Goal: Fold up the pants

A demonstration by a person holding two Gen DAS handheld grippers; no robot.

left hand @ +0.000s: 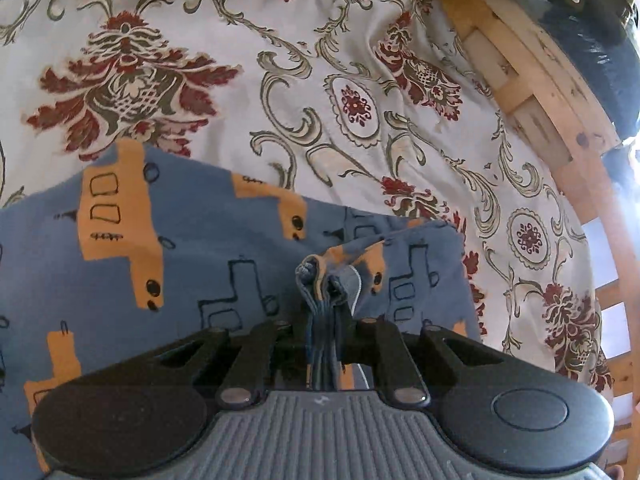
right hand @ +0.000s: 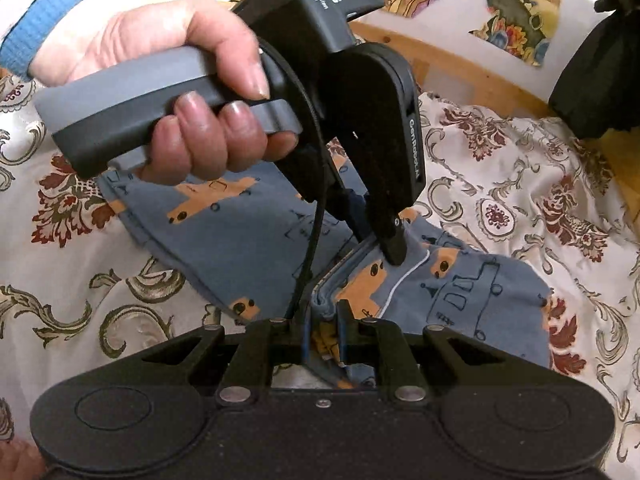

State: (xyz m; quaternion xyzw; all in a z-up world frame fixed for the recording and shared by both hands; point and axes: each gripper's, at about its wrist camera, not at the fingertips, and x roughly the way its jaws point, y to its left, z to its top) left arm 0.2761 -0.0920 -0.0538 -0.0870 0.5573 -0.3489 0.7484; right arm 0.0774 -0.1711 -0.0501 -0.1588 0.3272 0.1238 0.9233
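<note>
The pants (left hand: 192,264) lie on the bed, on a pale bedsheet (left hand: 240,60) printed with dark red flowers and olive scrolls. They are blue-grey with orange truck shapes and black outline drawings, partly doubled over, with a thin white cord (right hand: 404,280) running across one layer. Both grippers have hold of the cloth — the left gripper (left hand: 326,320) has its fingers pressed together on a bunched wad of hem, several layers thick, and the right gripper (right hand: 324,328) is pinched on an edge of the same garment just beside it. From the right wrist view the person's left hand (right hand: 192,92) wraps the grey handle, a blue sleeve (right hand: 44,48) at the wrist. Beyond the sheet runs the wooden bed frame (left hand: 532,92), and something black sits past it.
</note>
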